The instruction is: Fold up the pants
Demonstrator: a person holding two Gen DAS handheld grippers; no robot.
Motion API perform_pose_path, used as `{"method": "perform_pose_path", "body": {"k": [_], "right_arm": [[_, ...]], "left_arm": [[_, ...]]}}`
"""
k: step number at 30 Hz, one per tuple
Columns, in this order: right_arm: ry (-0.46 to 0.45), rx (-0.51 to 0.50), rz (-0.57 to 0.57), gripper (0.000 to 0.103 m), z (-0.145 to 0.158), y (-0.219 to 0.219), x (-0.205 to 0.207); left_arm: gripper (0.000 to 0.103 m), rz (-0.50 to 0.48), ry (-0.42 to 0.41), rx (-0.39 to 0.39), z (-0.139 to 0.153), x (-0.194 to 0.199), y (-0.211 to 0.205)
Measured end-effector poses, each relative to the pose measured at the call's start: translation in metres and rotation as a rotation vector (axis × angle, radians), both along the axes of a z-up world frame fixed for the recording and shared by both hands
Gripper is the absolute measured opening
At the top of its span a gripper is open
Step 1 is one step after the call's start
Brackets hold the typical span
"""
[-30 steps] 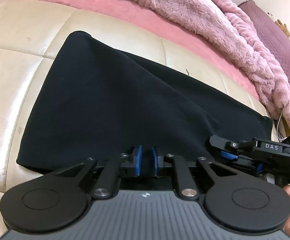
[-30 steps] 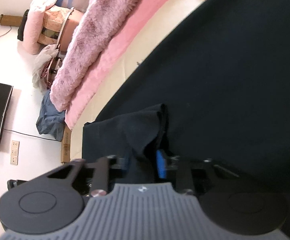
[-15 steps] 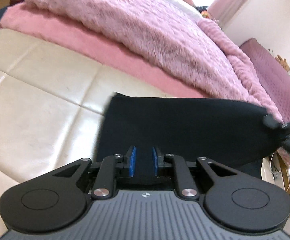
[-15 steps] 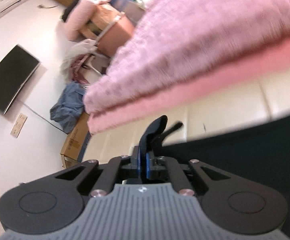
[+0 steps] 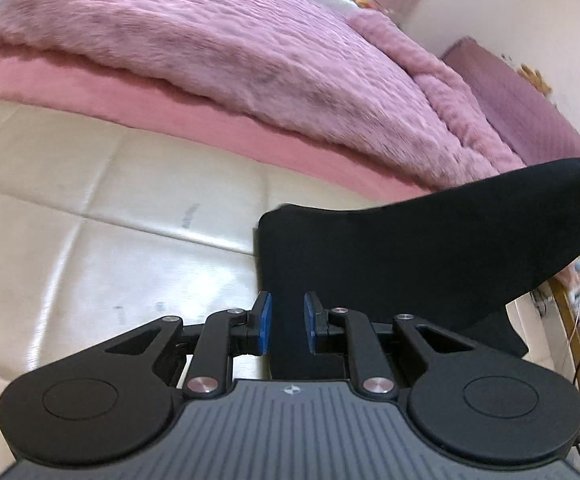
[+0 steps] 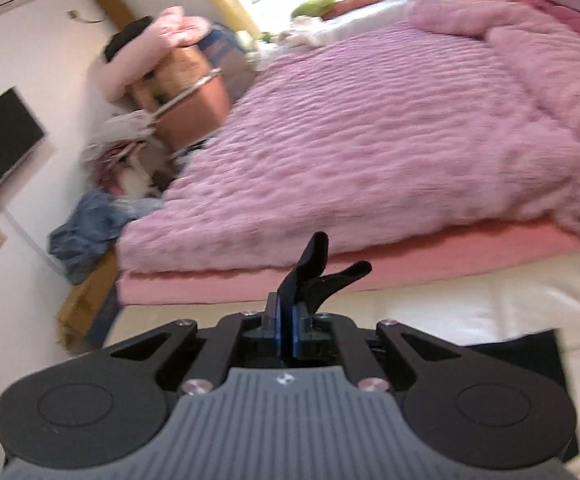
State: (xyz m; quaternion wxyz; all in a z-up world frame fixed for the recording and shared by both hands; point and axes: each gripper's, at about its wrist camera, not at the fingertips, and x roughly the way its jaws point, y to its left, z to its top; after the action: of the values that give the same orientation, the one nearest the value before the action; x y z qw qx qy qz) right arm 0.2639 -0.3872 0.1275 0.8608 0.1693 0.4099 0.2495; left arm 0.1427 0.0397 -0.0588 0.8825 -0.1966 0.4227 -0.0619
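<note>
The left tongs (image 5: 286, 322) pinch a strip of the black pants (image 5: 430, 264) between their blue pads, the cloth running straight up out of the grip; the right tongs (image 6: 286, 324) are pressed together on another bit of the same garment, a small black tuft of it sticking up above the pads. So the pants hang in the air between the two tools — not lying flat on the cream padded surface (image 5: 90, 240) below.

In the left wrist view the held edge stretches from the left tongs up and away to the right, ending at a dark corner near the frame's right edge, where the right tool likely holds it. That line, tongs to tongs, is the long axis of the raised edge, and the rest of the cloth sags beneath it toward the cream surface. The fluffy pink blanket (image 6: 390, 128) lies well beyond, on the pink bed.

The coming move, as I judge it, turns on keeping that edge taut and level — both tongs carried the same way across the axis, so the raised half lands squarely on the half that looks to rest below. Neither hand is nearer; they share the load.
</note>
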Motion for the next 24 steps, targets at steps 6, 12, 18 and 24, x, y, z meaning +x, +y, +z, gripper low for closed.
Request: {"method": "perform_pose_path", "body": {"k": [6, 12, 18, 24], "right_arm": [[0.071, -0.057, -0.109, 0.0, -0.035, -0.081, 0.007], [0.163, -0.111, -0.177, 0.0, -0.105, -0.128, 0.025], [0.164, -0.274, -0.164, 0.0, -0.168, -0.126, 0.044], [0.2, -0.383, -0.168, 0.0, -0.229, -0.132, 0.054]], "left_arm": [[0.018, -0.066, 0.037, 0.042, -0.015, 0.027, -0.038], [0.018, -0.101, 0.079, 0.086, -0.035, 0.052, -0.064], [0.018, -0.105, 0.142, 0.138, -0.06, 0.066, -0.073], [0.017, -0.101, 0.181, 0.149, -0.077, 0.068, -0.067]]}}
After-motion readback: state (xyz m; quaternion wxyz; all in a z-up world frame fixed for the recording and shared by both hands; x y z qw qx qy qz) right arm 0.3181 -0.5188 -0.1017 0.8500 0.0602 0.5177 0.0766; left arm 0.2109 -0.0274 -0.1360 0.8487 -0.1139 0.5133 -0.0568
